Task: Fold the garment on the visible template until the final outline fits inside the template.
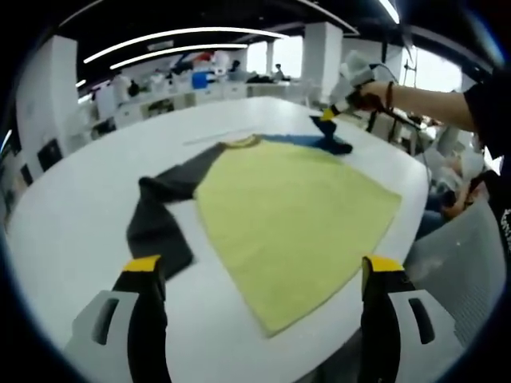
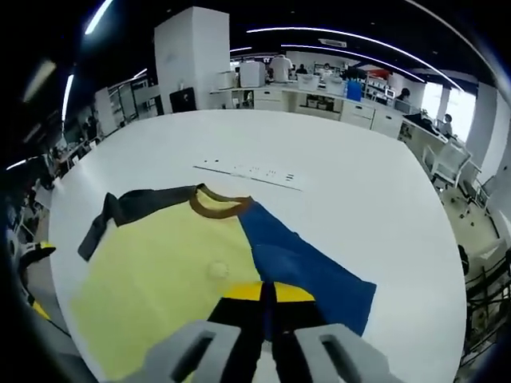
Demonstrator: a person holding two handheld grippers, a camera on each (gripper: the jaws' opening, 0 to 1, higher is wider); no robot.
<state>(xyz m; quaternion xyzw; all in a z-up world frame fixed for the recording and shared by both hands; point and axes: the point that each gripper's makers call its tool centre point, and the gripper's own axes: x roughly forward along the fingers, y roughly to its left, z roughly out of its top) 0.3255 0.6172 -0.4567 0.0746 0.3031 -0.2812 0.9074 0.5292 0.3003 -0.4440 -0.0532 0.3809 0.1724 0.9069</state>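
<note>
**Shirt spread on the white table, right gripper at the blue sleeve**

The garment [image 1: 295, 203] lies flat on the white table [image 1: 80, 207], yellow body up, brown collar [image 2: 219, 206] away from the person. Its dark grey sleeve [image 1: 160, 215] lies bent on one side, and the blue sleeve [image 2: 307, 267] is spread on the other. The left gripper [image 1: 263, 275] hovers with jaws wide apart, holding nothing. The right gripper [image 2: 267, 294] has its jaws together over the blue sleeve, probably pinching the cloth, but the contact is hidden.
</note>
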